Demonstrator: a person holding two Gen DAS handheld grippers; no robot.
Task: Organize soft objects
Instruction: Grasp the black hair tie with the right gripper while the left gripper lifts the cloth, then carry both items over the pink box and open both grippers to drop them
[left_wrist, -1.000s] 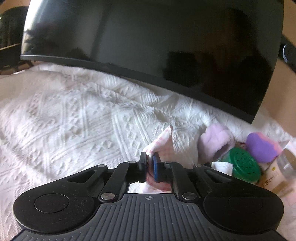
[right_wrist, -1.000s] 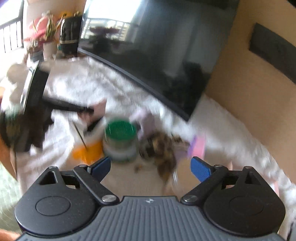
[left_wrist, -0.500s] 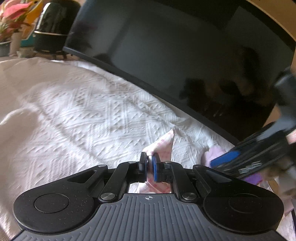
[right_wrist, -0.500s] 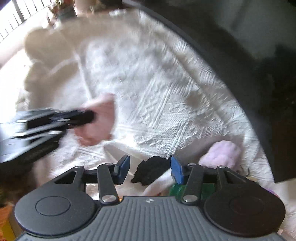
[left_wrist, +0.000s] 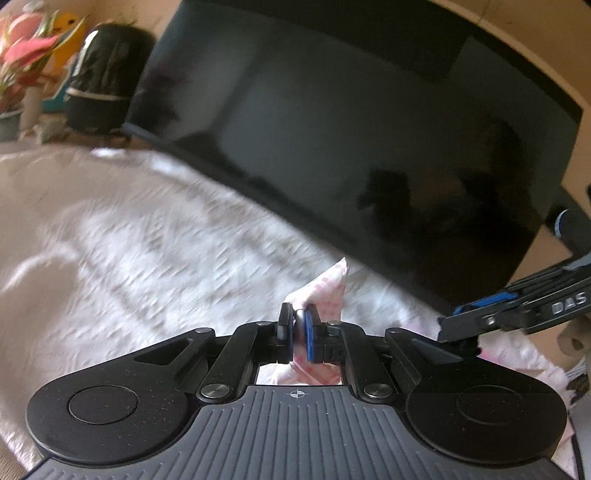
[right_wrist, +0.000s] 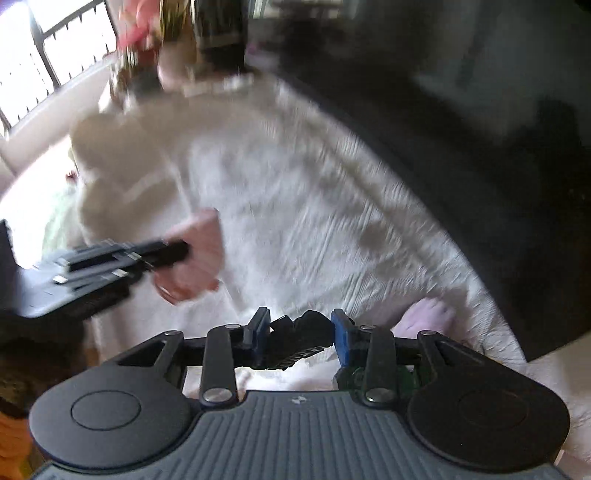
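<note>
My left gripper is shut on a pink-and-white patterned cloth, whose corner sticks up above the fingers. The right wrist view shows the same cloth as a pink blur hanging from the left gripper over the white bedspread. My right gripper has a black soft item between its blue pads. Its jaws are closing and the item fills the gap. In the left wrist view the right gripper reaches in from the right edge. A lilac plush piece lies just right of it.
A large dark TV screen leans along the far side of the white textured cover. A black rounded appliance and a pink-flowered plant stand at the far left. A green lid shows behind the right fingers.
The left gripper rose with the pink cloth still in it. The right gripper swung left from the pile of items and its jaws narrowed from wide open onto the black item.
</note>
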